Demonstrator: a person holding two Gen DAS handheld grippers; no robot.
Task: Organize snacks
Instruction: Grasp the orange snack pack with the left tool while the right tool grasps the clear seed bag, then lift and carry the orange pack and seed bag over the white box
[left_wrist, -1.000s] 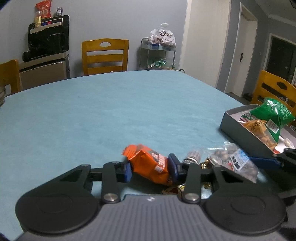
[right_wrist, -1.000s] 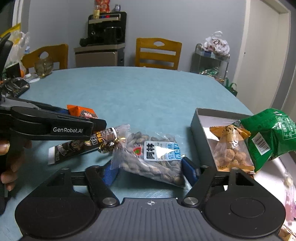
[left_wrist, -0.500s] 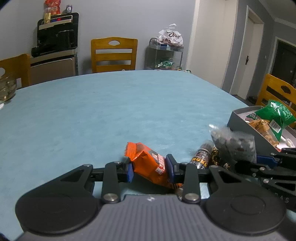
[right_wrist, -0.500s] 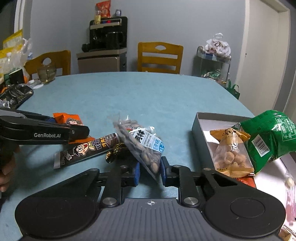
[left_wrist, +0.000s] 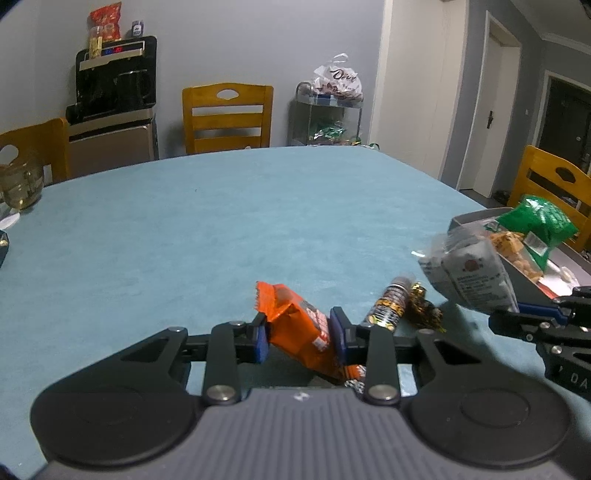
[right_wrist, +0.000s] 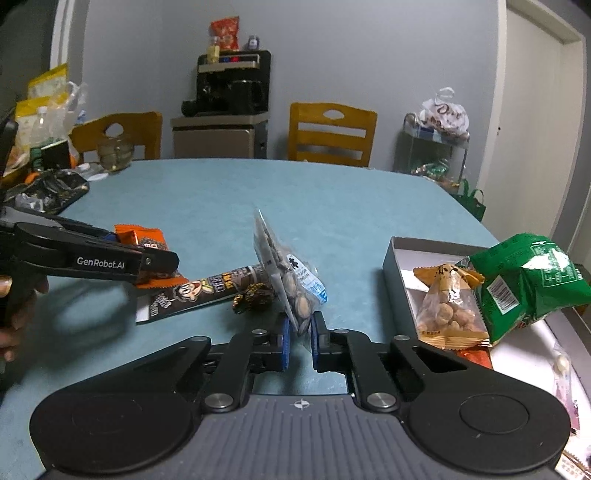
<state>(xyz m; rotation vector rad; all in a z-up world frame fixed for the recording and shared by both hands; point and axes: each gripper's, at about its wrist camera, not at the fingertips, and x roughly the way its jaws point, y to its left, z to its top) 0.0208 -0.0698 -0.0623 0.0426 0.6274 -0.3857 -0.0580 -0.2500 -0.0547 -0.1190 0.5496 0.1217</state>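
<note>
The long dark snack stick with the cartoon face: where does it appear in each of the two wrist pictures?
Left wrist view: the dark snack stick lies on the table right of centre, just beyond the left gripper.
Right wrist view: the stick lies left of centre, between the two grippers.
Shared landmark: the gold-wrapped candy beside the stick's end.

On the table (right_wrist: 351, 192) a box (right_wrist: 393, 258) sits at the right, with a nut pouch (right_wrist: 448, 314) and a large bag (right_wrist: 532, 280) in it. Left of the box a peanut packet (right_wrist: 286, 277) stands on edge between the right gripper's (right_wrist: 298, 341) fingers. Behind it lie a snack stick (right_wrist: 199, 291) and a small candy (right_wrist: 255, 295), touching. Farther left a wrapped bar (left_wrist: 299, 325) sits between the left gripper's (left_wrist: 300, 338) fingers. Chairs (right_wrist: 332, 134) stand behind the table.
</note>
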